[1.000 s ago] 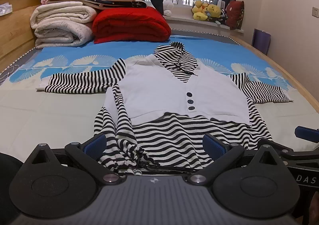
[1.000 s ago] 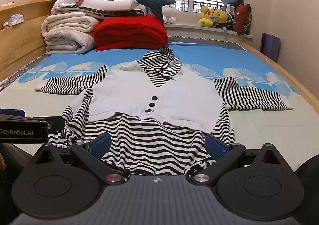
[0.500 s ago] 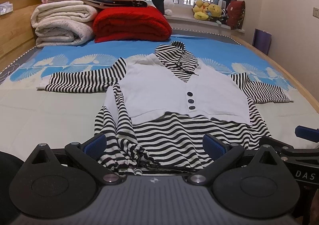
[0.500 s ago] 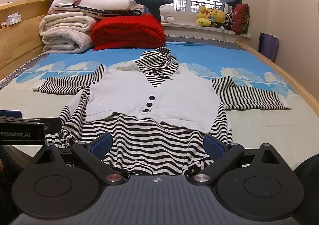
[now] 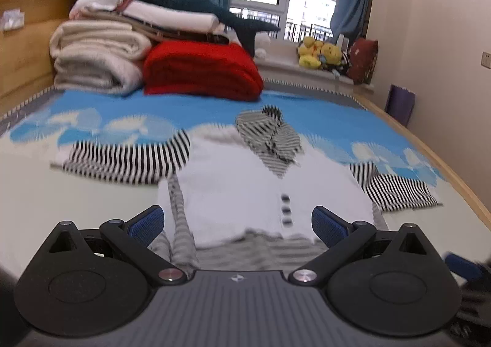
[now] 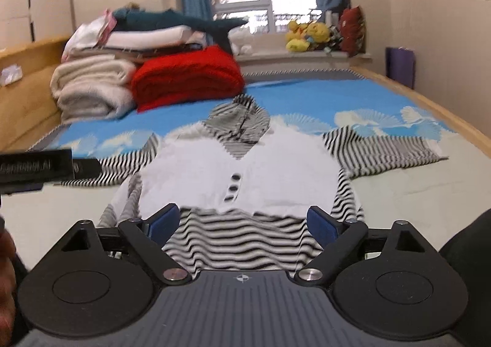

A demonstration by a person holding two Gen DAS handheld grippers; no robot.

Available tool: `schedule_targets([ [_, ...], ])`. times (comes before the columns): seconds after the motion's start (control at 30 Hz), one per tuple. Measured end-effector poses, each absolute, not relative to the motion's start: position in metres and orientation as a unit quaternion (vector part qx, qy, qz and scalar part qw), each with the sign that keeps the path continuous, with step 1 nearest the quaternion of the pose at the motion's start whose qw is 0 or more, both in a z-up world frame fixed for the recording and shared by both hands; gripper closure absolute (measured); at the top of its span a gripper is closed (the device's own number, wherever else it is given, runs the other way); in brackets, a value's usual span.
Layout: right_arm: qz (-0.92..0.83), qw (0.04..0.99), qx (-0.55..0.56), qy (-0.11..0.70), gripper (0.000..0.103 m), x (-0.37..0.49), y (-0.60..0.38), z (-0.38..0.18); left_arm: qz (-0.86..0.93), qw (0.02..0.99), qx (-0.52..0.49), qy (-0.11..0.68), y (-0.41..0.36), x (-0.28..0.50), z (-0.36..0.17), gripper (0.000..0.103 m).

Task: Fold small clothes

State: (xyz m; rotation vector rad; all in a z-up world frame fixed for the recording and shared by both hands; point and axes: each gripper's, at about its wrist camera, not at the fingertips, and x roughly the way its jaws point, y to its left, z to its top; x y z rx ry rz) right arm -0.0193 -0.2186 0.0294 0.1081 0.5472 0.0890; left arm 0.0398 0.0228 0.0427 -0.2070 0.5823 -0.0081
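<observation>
With both hand-held grippers (image 5: pixel 236 221) (image 6: pixel 242 221) wide and empty, the top's (image 6: pixel 245 169) bunched hem near the bed's (image 6: pixel 414 193) near edge could fold crooked.

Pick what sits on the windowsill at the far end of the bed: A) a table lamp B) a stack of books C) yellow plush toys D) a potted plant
C: yellow plush toys sit in a cluster on the windowsill, beside a dark red cushion; the right wrist view shows the same.

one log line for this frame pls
garment: striped hoodie flat on bed, unfolded | left gripper: open, empty | right gripper: open, jaws just narrowing, nothing gripped | fold: not started
</observation>
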Motion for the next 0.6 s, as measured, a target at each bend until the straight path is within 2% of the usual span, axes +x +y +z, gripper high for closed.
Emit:
schedule_targets([
  [0.13,0.031,0.962,0.058,0.266,0.011,-0.015,-0.223,0.034,0.013,0.962,-0.046,0.268,0.026,0.086,0.052,0.0],
  [0.37,-0.003,0.959,0.04,0.279,0.011,-0.01,-0.231,0.032,0.046,0.963,-0.035,0.265,0.056,0.186,0.04,0.002],
  [0.47,-0.01,0.956,0.034,0.293,0.012,-0.006,-0.235,0.029,0.073,0.96,-0.035,0.267,0.089,0.23,0.027,0.01],
  [0.53,-0.014,0.954,0.022,0.298,0.012,-0.006,-0.235,0.026,0.099,0.96,-0.034,0.259,0.117,0.256,0.022,0.022],
  [0.6,-0.021,0.952,0.009,0.305,0.013,-0.003,-0.236,0.021,0.131,0.956,-0.044,0.26,0.151,0.278,0.008,0.028],
])
